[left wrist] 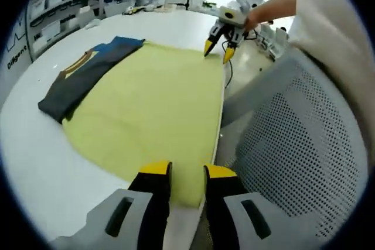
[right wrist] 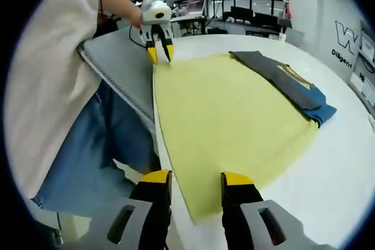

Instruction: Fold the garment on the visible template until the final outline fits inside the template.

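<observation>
A yellow template sheet point(left wrist: 155, 109) is lying on the white desk point(left wrist: 35, 162), a folded dark garment point(left wrist: 82, 77) overlapping its far edge. Both tools, left tool point(left wrist: 187, 171) and right tool point(right wrist: 196, 177), are hovering with tips apart at its near corners, gripping nothing.

Grey grippers, black jaws tipped yellow; person point(right wrist: 53, 74) wears cream top, blue jeans.

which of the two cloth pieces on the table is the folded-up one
The dark grey and blue garment, a narrow folded strip along the far edge of the yellow sheet. The yellow sheet lies spread flat, reaching the table edge by both grippers.
</observation>
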A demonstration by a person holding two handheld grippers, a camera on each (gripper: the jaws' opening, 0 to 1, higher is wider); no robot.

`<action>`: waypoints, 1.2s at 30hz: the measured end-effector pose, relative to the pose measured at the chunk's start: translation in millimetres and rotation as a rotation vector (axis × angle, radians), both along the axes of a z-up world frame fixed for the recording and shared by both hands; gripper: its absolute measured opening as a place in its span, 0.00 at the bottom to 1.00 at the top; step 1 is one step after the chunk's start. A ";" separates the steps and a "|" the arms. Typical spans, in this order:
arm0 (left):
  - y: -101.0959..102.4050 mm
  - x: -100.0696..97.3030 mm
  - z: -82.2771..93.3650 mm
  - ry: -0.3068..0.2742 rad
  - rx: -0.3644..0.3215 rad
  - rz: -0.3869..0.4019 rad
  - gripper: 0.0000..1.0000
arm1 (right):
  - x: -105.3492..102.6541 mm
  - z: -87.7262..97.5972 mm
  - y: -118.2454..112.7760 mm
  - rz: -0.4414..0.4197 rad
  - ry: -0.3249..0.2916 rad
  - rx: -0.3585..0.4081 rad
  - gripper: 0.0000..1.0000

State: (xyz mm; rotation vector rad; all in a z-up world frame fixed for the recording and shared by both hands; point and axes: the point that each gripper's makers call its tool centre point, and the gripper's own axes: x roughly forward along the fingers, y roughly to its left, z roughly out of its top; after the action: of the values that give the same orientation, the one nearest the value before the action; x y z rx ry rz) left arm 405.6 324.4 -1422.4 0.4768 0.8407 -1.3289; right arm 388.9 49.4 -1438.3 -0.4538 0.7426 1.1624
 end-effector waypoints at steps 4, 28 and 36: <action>11.2 -7.3 -8.5 -0.037 0.075 -0.076 0.20 | -4.8 -2.6 -6.6 0.003 -0.002 -0.010 0.26; 26.2 -5.6 -22.1 -0.110 0.167 -0.103 0.03 | -7.8 -6.7 -15.8 0.070 -0.085 -0.083 0.08; 33.9 -2.4 -21.1 -0.112 0.191 -0.082 0.01 | -8.8 -7.1 -11.0 0.058 -0.081 -0.088 0.00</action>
State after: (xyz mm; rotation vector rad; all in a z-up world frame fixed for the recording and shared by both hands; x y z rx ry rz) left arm 403.3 358.4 -1443.5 0.7356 0.8662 -1.2899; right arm 380.1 38.3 -1445.4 -0.5960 0.7167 1.1613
